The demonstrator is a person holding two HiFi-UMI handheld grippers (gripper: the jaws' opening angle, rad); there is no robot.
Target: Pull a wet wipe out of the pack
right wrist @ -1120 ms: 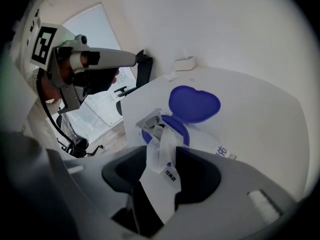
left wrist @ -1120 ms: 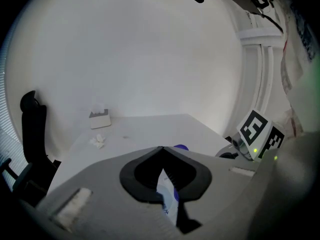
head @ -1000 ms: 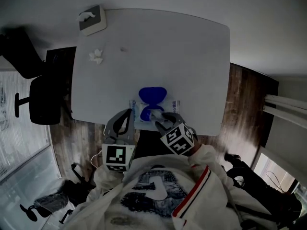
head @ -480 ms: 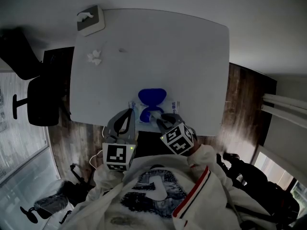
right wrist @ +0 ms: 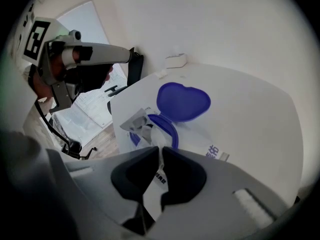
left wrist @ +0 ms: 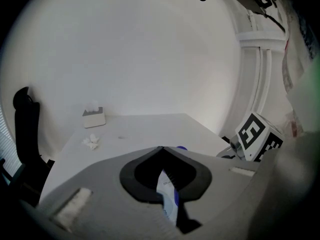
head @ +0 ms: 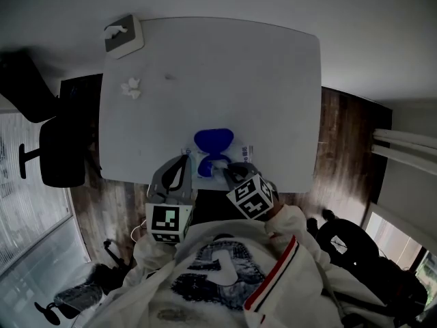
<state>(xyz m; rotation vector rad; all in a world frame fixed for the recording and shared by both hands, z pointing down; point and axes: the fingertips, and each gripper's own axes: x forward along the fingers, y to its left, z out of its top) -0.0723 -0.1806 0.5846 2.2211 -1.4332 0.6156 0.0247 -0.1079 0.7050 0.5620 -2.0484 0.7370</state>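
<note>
The pack (head: 240,154) lies on the white counter (head: 225,74), right at the near edge, in front of the person. Its long side runs from left to right. The blue lid (right wrist: 183,101) is flipped open and points to the far side. Next to it, on the near side, is the round hole with a blue ring.

The left gripper (left wrist: 161,149) is at the left end of the pack. Its jaws are closed, and a bit of the white and blue pack edge is pinched between them. I think this hand is there to hold the pack down.

The right gripper (right wrist: 160,150) is just over the hole and points steeply down. Its jaws have just been closing, and now they are shut on the wipe (right wrist: 153,136). The wipe is a thin white strip. It stands up out of the hole and goes straight into the jaws. So its long way runs from the hole up toward the person. Most of it is likely inside the pack, out of sight.

The right hand is the one on the wipe, and the left hand is off to the side. I think the pull should go up and to the near side, along the strip and away from the hole. A pull to the side could tear the wipe. It could also drag the pack off the near edge.
</note>
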